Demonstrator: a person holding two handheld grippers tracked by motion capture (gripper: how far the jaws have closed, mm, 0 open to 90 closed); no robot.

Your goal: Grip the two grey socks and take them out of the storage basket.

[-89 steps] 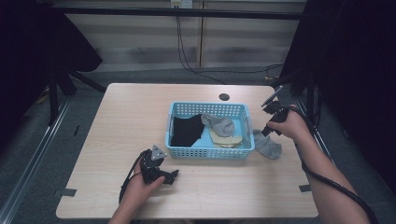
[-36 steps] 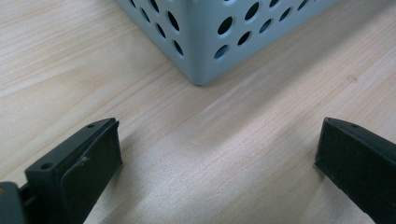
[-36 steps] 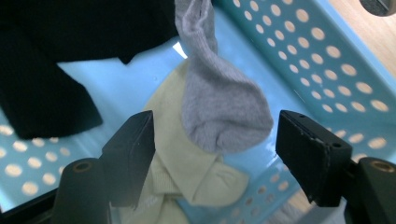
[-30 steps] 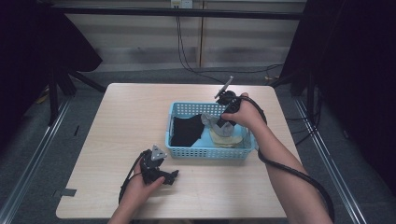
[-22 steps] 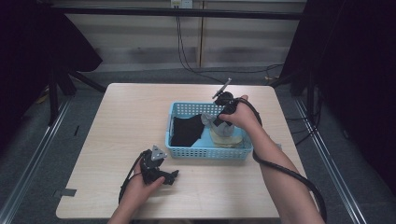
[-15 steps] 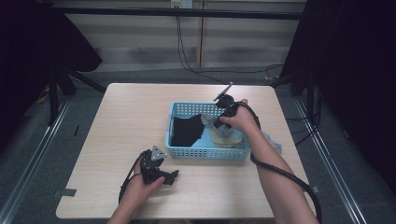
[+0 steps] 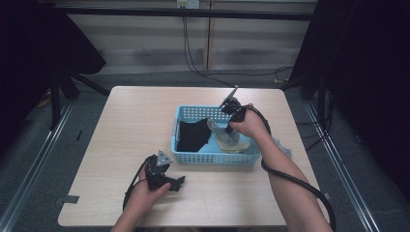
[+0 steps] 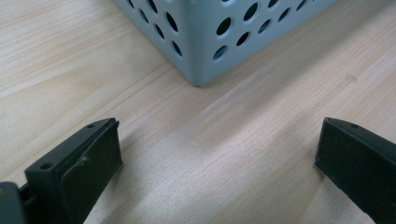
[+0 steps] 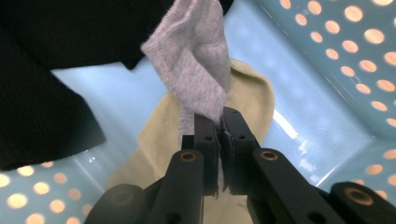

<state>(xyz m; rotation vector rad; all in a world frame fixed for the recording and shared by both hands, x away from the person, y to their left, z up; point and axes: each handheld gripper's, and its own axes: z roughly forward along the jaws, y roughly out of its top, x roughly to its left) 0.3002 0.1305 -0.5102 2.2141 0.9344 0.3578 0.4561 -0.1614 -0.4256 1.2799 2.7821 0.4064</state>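
Note:
A light blue perforated basket point(image 7: 212, 157) sits mid-table and holds a black cloth point(image 7: 193, 135), a grey sock point(image 7: 214, 126) and a cream sock point(image 7: 237, 145). My right gripper point(image 7: 230, 131) reaches down into it. In the right gripper view this gripper point(image 9: 220, 123) is shut on an edge of the grey sock point(image 9: 196, 74), above the cream sock point(image 9: 250, 98) and beside the black cloth point(image 9: 51, 93). My left gripper point(image 7: 180, 183) rests on the table in front of the basket's near left corner. Its jaws point(image 8: 219, 154) stand wide open with nothing between them, facing that corner point(image 8: 219, 32).
Another grey sock point(image 7: 284, 147) lies on the wooden table point(image 7: 121, 121) just right of the basket, partly behind the right forearm. Cables trail from both grippers. Black stands and dark curtains flank the table on both sides.
The right gripper came from the table's right side, beside the loose grey sock, into the basket, then lowered and closed on the grey sock there. The left gripper has stayed put.

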